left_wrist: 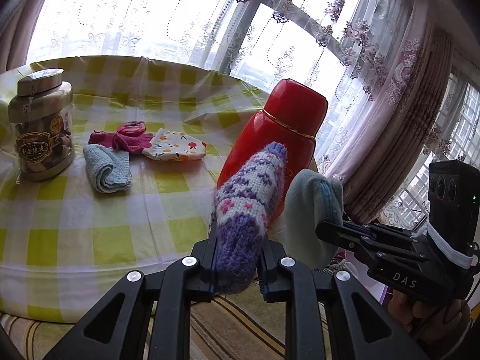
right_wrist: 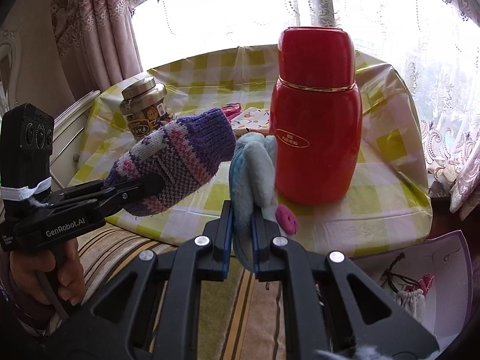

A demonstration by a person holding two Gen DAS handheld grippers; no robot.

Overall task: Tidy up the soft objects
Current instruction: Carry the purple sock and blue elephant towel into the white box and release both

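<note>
While both grippers are carrying their loads in the air at the near edge of the table, the left gripper [left_wrist: 237, 258] is clamping a purple knitted mitten [left_wrist: 249, 198] by its cuff end, jaws closed on the wool, the patterned body sticking forward past the tips; the right gripper [right_wrist: 241, 234] is pinching a pale blue plush pouch [right_wrist: 255, 168] with a zip and a pink button-like tag, jaws likewise closed on the fabric. Both items are hanging clear of the yellow checked tablecloth [left_wrist: 105, 225], just in front of the red flask [right_wrist: 315, 114], which is standing upright near the table's front. Further back, a small group of soft things is lying together: a rolled blue towel [left_wrist: 106, 166], a pink knitted item [left_wrist: 126, 141] and a fruit-print cloth [left_wrist: 175, 148], the last two touching, with a metal-lidded jar [left_wrist: 42, 129] just beside the towel. Judged from this layout, the step in hand is bringing mitten and pouch to that group. Doing it well is likely calling for passing both loads on the open side of the flask, not brushing it; keeping the grips firm until each piece is resting on the cloth; lowering beside the towel, not onto the jar; then releasing one hand at a time.
</note>
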